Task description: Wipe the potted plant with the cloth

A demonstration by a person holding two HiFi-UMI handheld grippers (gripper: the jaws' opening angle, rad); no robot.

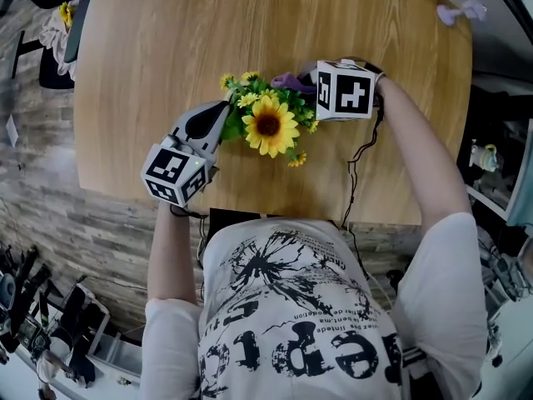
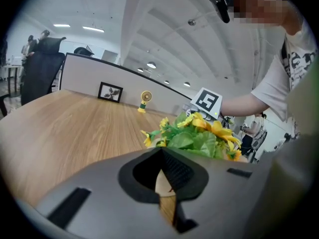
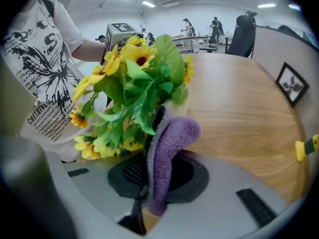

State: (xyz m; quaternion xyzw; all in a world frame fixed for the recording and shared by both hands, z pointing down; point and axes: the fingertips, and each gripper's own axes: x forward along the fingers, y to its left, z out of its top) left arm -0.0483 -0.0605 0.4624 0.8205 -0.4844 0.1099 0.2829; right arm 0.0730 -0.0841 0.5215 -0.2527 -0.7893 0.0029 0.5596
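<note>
Two tools: right tool (image 3: 162, 122) pinching purple cloth (image 3: 174, 136) against potted plant (image 3: 134, 83); left tool (image 2: 163, 166) pressed together.

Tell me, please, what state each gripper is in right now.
Left gripper: closed beside the potted plant; whether it holds anything cannot be told.
Right gripper: closed on the purple cloth.

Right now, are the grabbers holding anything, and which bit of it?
The right gripper pinches the purple cloth by its lower part; its folded top pokes toward the sunflower plant. The left gripper is shut, nothing seen in it.
</note>
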